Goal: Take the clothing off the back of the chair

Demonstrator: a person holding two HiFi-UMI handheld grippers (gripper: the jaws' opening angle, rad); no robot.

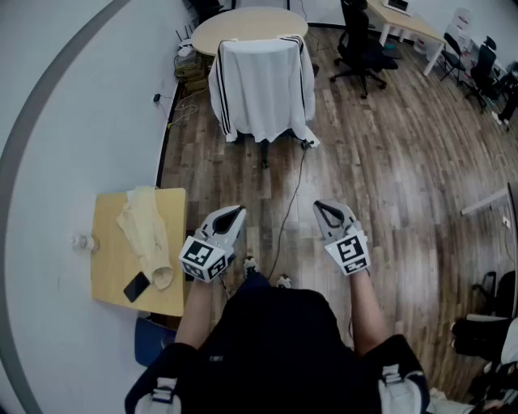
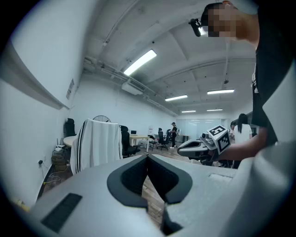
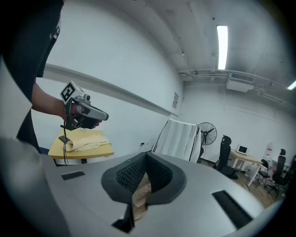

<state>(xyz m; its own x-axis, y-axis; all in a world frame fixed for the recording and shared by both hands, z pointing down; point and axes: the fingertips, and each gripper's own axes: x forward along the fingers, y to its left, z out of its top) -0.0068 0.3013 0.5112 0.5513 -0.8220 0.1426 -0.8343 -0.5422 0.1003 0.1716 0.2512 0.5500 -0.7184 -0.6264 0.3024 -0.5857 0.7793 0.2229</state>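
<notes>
A white garment with black side stripes (image 1: 261,89) hangs over the back of a chair, far ahead on the wooden floor. It also shows in the left gripper view (image 2: 98,143) and in the right gripper view (image 3: 179,140). My left gripper (image 1: 240,212) and right gripper (image 1: 318,205) are held side by side close to my body, well short of the chair. Both are shut, with nothing between their jaws. Each gripper shows in the other's view: the right gripper (image 2: 181,149) and the left gripper (image 3: 105,116).
A small yellow table (image 1: 107,267) stands at my left by the wall, with a cream cloth (image 1: 146,230) and a dark phone (image 1: 136,286) on it. A cable (image 1: 291,202) runs across the floor toward the chair. A round table (image 1: 243,24), black office chairs (image 1: 360,44) and desks stand beyond.
</notes>
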